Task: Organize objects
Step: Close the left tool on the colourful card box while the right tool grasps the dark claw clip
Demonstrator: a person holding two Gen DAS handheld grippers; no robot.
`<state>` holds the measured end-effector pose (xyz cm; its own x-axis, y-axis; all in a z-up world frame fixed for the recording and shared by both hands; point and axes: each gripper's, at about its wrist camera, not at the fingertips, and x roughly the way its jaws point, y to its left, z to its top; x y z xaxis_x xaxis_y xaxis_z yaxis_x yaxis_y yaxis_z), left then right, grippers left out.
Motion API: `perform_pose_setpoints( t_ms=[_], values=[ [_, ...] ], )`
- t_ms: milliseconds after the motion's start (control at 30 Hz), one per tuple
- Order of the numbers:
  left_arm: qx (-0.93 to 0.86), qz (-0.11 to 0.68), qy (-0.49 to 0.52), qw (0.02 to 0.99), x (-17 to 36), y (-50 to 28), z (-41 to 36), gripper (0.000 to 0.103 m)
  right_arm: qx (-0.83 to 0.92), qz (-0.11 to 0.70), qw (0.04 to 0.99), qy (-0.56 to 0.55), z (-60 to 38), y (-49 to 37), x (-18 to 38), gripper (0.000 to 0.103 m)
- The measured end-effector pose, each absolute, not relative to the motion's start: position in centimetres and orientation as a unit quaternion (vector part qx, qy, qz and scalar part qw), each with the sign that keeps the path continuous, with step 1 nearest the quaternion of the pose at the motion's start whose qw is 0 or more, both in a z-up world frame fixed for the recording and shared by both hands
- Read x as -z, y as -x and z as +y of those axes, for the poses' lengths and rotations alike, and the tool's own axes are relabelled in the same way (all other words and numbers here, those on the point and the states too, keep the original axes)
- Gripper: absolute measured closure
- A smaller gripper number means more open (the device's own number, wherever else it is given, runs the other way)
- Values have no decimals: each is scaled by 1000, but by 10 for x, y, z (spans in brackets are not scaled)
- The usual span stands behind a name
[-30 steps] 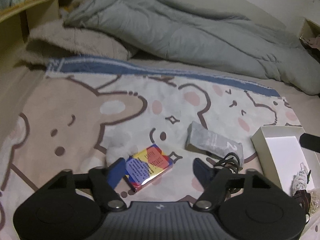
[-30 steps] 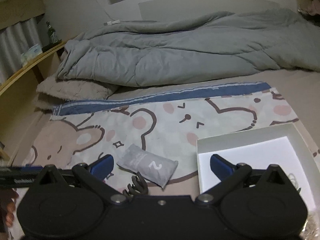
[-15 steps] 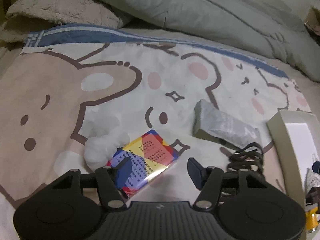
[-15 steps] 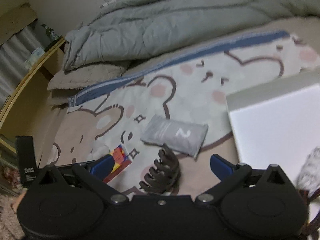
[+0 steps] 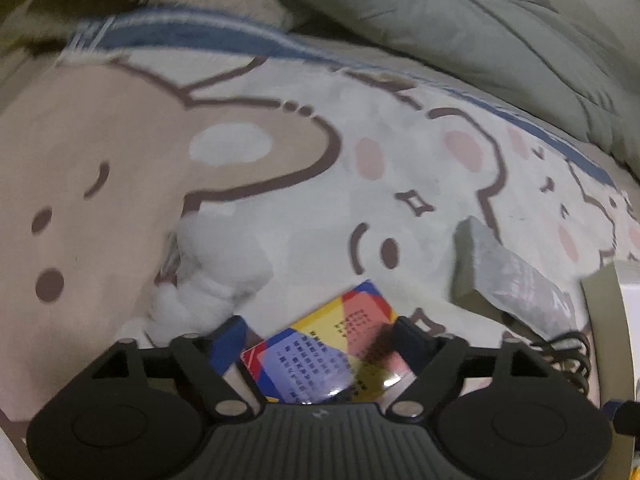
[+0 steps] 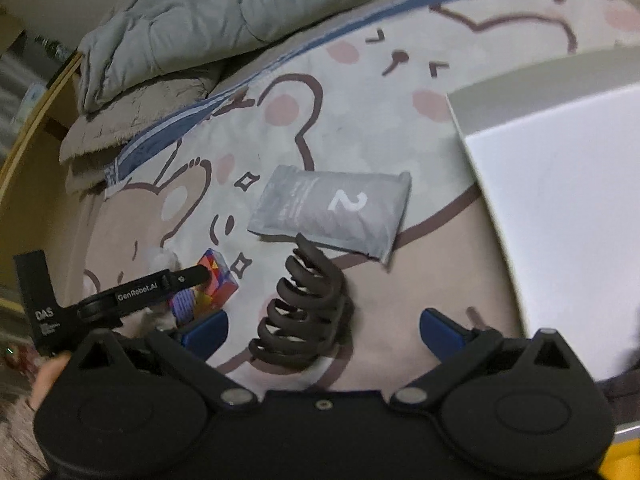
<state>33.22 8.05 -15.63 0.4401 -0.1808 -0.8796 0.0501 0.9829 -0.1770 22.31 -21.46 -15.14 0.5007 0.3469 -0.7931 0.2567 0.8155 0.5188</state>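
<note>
Left tool just widened, jaws either side of coloured box, not gripping. Right tool wide open, hair claw between jaws, untouched.

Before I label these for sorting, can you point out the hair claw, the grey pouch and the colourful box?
hair claw (image 6: pixel 306 312): right wrist view, on its curved teeth.
grey pouch (image 6: pixel 332 210): right wrist view, beside the printed 2.
colourful box (image 5: pixel 332 352): left wrist view, on its printed top face.
</note>
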Motion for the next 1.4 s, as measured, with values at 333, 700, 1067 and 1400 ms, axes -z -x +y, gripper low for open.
perform_pose_setpoints(
  t_ms=[333,700,1067,1400],
  values=[
    [144,540,41,828,159,-325,72,19,-81,458,810,-357,-194,-236,163,9],
    [185,550,-49,813,161,-308,48,37,-110,410,833,-355,-182,-238,144,22],
    [163,531,-120,823,166,-300,21,40,-114,415,819,-380,-187,-242,157,29],
    [150,546,-124,815,163,-280,36,40,-133,398,829,-368,-175,-245,146,35]
  ],
)
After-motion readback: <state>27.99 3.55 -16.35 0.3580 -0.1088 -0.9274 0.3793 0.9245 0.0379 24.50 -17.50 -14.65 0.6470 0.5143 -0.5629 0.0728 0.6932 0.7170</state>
